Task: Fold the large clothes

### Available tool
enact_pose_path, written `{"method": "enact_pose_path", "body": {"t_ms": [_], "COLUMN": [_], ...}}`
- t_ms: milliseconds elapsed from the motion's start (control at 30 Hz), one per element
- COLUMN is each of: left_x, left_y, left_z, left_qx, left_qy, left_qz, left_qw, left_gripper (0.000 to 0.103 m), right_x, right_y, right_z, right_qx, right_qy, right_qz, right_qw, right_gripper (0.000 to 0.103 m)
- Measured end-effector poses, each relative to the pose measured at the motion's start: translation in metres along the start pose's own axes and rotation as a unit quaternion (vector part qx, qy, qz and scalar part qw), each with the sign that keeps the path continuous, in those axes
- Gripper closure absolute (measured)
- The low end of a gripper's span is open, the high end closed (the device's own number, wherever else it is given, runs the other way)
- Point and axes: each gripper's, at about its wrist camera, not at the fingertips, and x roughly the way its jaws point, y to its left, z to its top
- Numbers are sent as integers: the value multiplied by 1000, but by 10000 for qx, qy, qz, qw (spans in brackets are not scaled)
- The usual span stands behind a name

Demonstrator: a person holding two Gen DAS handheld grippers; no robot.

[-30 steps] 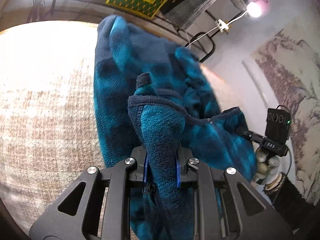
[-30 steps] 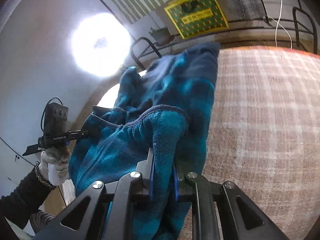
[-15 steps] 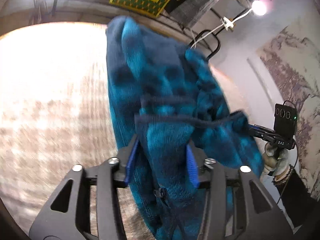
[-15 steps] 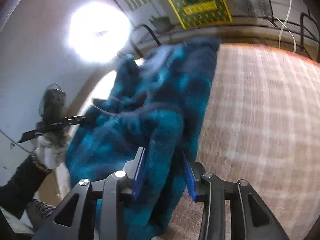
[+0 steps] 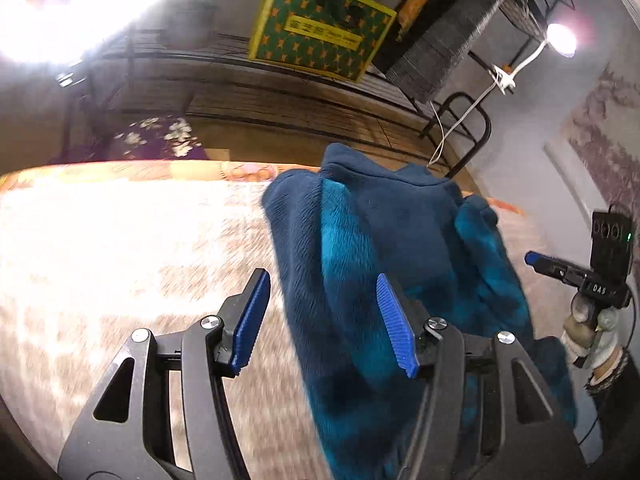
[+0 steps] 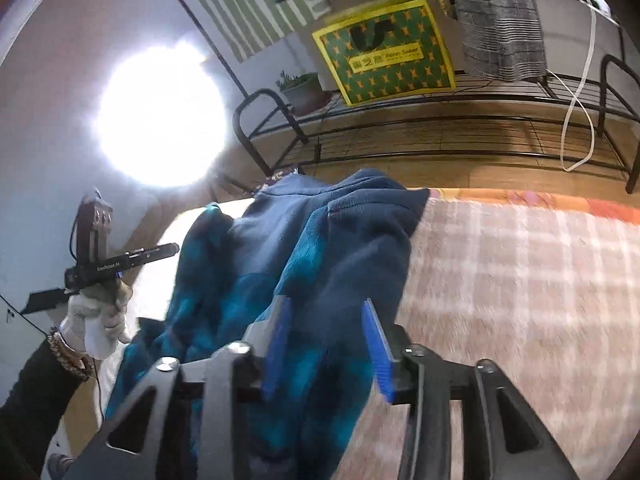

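Grippers: left gripper (image 5: pixel 320 316) and right gripper (image 6: pixel 325 340), earlier clamping blue plaid fleece garment (image 5: pixel 384 248), now released, jaws parted

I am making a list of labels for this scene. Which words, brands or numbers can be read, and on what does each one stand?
"DAS": on the right hand-held gripper, seen from the left wrist.
Light lettering on the left hand-held gripper, seen from the right wrist: too blurred to read.
Yellow band on the green patterned bag: characters too small to read.
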Motion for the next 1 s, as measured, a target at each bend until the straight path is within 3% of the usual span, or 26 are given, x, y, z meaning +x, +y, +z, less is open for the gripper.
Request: {"method": "enact_pose_path", "body": {"t_ms": [200, 400, 567, 700, 767, 833, 867, 933, 1000], "left_x": [58, 64, 54, 21, 1, -6, -4, 10, 23], "left_y": [-24, -38, -43, -30, -7, 19, 29, 49, 53], "left_z": [-4, -15, -16, -10, -5, 1, 3, 6, 5], "left_qx": [524, 950, 1089, 856, 465, 35, -133, -478, -493], "left_qy": [296, 12, -45, -395, -609, -685, -647, -323, -139], "left_qz": [578, 854, 926, 507, 291, 324, 346, 242, 161], "left_qw": [9965, 9918, 9897, 9943, 9966, 9971, 9972, 9980, 9986], "left_gripper": [48, 44, 44, 44, 44, 44, 44, 44, 44], "right_x": [50, 80, 74, 46, 32, 27, 31, 35, 45], "right_y": [8, 14, 14, 7, -6, -25, -47, -57, -66], "right_z": [11, 13, 17, 23, 25, 29, 34, 36, 38], "right_qx": [-385, -704, -758, -696, -477, -159, 257, 448, 593], "right_qy": [325, 541, 628, 255, 3, -195, -233, -246, -253], "right_qz": [-229, -503, -464, 6, 132, 90, 64, 60, 130], "right_qw": [9985, 9948, 9941, 9972, 9988, 9996, 9994, 9987, 9978], "right_gripper": [74, 75, 73, 59, 51, 49, 49, 49, 49]}}
